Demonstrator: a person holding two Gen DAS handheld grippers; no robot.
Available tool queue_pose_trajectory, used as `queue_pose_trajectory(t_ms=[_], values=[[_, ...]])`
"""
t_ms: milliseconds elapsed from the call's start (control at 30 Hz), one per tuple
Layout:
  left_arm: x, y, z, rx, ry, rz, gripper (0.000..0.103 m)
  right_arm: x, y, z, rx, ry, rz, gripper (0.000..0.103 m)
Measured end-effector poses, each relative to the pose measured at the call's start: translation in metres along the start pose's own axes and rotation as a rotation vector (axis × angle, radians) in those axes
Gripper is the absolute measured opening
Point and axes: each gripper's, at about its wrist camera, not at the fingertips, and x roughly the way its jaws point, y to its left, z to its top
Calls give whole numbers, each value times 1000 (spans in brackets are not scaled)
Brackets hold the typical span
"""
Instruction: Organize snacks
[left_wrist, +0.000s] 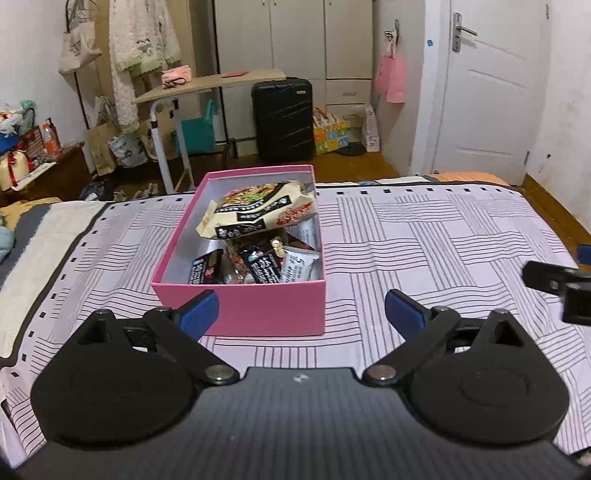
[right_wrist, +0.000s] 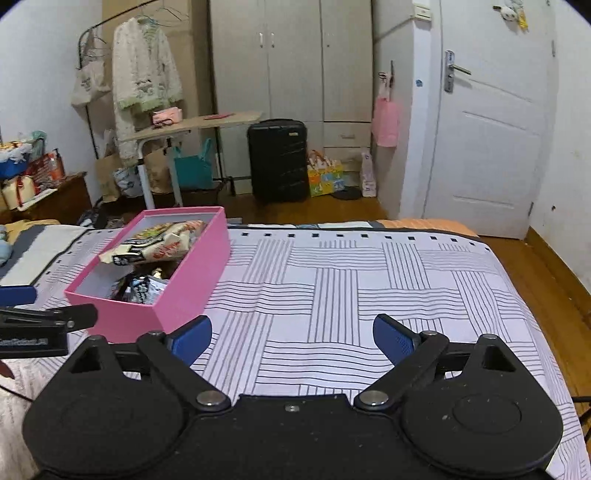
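A pink box (left_wrist: 258, 310) stands on the striped bedspread (left_wrist: 424, 236), holding a large noodle packet (left_wrist: 258, 212) on top of several small dark and white snack packets (left_wrist: 266, 266). My left gripper (left_wrist: 301, 312) is open and empty, just in front of the box's near wall. My right gripper (right_wrist: 291, 338) is open and empty, over bare bedspread to the right of the box (right_wrist: 192, 280). The noodle packet (right_wrist: 159, 243) shows in the right wrist view too. Each gripper shows at the edge of the other's view.
The bed's far edge drops to a wooden floor (left_wrist: 351, 162). Beyond stand a black suitcase (left_wrist: 282, 118), a small side table (left_wrist: 207, 83), a clothes rack with a cardigan, bags, a wardrobe and a white door (left_wrist: 491, 92).
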Motion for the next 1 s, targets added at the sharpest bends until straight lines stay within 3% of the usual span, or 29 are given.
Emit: queue_pose_trajectory(t_ms=[333, 1000], values=[[-3, 0, -2, 0, -11, 14, 98, -6, 6, -5, -46, -24, -5, 96], [-11, -10, -9, 30, -42, 2, 98, -2, 0, -12, 10, -3, -47, 96]])
